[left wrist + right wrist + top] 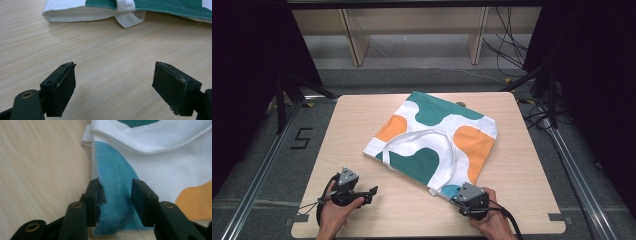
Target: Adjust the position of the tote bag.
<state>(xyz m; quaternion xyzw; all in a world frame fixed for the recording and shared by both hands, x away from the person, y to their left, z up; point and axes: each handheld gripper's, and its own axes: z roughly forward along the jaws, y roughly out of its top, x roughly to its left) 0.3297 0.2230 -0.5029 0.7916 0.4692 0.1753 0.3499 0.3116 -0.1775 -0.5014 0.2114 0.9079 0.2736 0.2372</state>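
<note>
The table [362, 115] in front of me is pale wood with rounded corners, and most of its top lies bare. On it, a little past the middle and turned at a slant, lies a flat cloth bag [434, 135], white with green, orange and blue patches. Its two white handles [447, 145] loop across the upper face of the bag, and one loop reaches over the near left edge onto the wood, where my left gripper view catches it [128, 18] folded just in front of the bag's white hem.

My right hand [494, 222] comes in at the near right edge of the table and holds the right gripper [455, 199] against the bag's nearest corner. In the right gripper view the blue corner patch [116, 195] sits between my two black jaws, which stand narrowly apart on either side of the stitched edge; the cloth bunches a little low down between them. Whether the pads are truly biting the cloth or only framing it, I cannot tell.

My left hand [332, 212] rests near the near left corner, well apart from the bag. Its left gripper [373, 191] points toward the bag with its jaws spread wide over bare wood, nothing between them.
</note>
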